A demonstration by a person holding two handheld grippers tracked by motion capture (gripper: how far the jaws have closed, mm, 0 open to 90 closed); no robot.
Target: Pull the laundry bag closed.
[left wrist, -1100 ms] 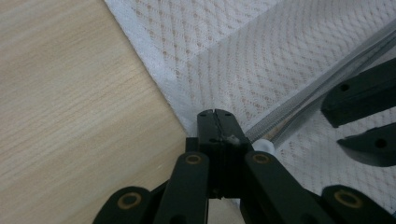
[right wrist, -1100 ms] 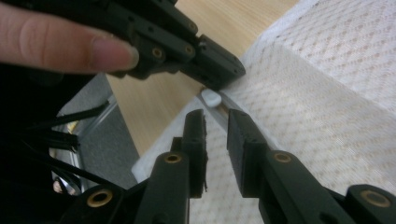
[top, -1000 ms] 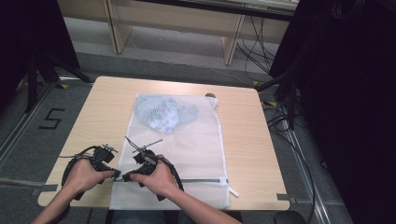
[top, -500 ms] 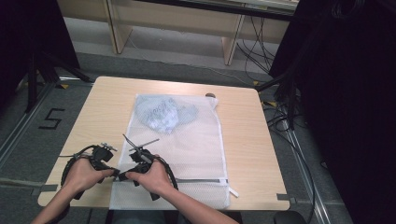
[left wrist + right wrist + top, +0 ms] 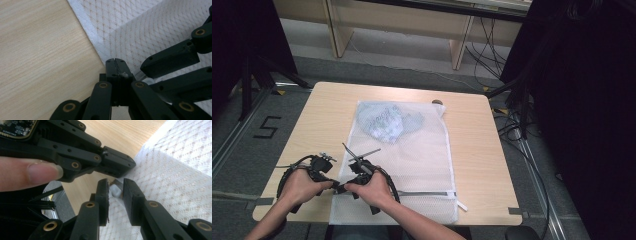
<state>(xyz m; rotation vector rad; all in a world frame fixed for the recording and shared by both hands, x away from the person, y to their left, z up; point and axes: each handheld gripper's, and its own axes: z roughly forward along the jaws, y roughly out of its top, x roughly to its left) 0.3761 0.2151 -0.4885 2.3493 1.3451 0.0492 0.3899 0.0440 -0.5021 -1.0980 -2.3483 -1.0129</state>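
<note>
A white mesh laundry bag (image 5: 422,155) lies flat on the wooden table (image 5: 482,150), with a pale blue patterned garment (image 5: 384,122) inside its far end. A grey zipper (image 5: 427,193) runs along the bag's near end. Both grippers meet at the bag's near left corner. My left gripper (image 5: 337,187) (image 5: 115,62) is shut on the bag's edge (image 5: 100,47). My right gripper (image 5: 350,187) (image 5: 115,186) is shut on the small white zipper pull (image 5: 115,192), right beside the left gripper's (image 5: 126,165) tips. In the left gripper view the right gripper (image 5: 147,77) comes in from the right.
A small dark round object (image 5: 437,102) sits on the table's far side by the bag's far right corner. Beyond the table stand wooden furniture legs (image 5: 459,45), and cables (image 5: 512,125) lie on the floor at the right. A "5" mark (image 5: 268,127) is on the floor at the left.
</note>
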